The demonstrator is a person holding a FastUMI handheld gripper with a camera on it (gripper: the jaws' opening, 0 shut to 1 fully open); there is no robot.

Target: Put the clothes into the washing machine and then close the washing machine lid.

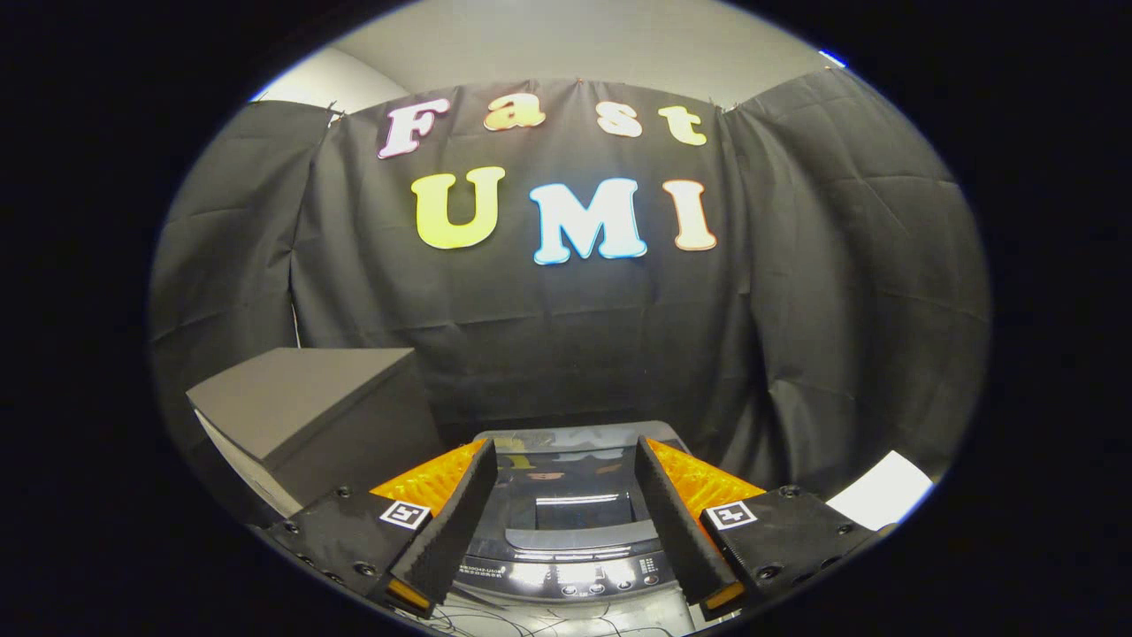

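Foam pads: my gripper (566,522) sits at the bottom centre of the frame with its two fingers spread wide and nothing between them. I am holding no cloth.

Fingers: the left fingertip (478,469) and the right one reach up on either side of the machine's lid, apart from it as far as I can tell.

Washing machine (566,548): lower centre of the frame, framed between my fingers and just ahead of them, standing on a pale surface with thin dark cables trailing in front of it.

Control panel (575,579): the strip of buttons faces me, so the machine's front points toward the bottom of the frame and its back toward the black cloth wall.

Lid (566,495): glossy dark top with a window, lying flat and shut over the tub. Its long side seems to run left to right across the frame.

Clothes: I can find no garment here, so I cannot tell whether they are already inside.

Progress: I judge the task to be either at its very start, with the lid yet to be lifted, or at its end. The window is too dark and reflective to settle it.

Dark box (309,416): lower left, beside and behind the machine, top face tilted toward me.

White sheet (884,495): lower right, well apart from the machine.
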